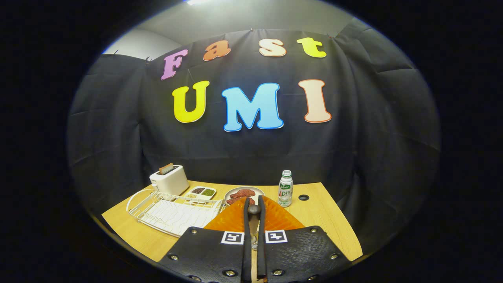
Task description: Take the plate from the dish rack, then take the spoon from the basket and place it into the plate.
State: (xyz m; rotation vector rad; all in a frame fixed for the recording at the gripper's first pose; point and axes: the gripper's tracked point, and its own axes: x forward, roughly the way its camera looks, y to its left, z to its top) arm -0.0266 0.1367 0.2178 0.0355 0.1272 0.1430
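Spoon (254,214) is pinched by its thin, rigid handle in the nearly closed hand-held gripper (254,204) over orange plate (275,218); judged light, slippery, twist-prone.

One dish rack (173,212), one toaster (169,180), one divided tray (200,192), two plates, orange (232,220) and meat-laden (244,193), one bottle (285,188) at two o'clock, one spoon (254,214).

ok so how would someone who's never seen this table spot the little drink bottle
Start at the light wooden table before the black cloth wall. Beyond the gripper, whose fingers are closed on a dark spoon-like handle over an orange plate, stands a small white plastic bottle. It is the only upright bottle, beside a round hole.
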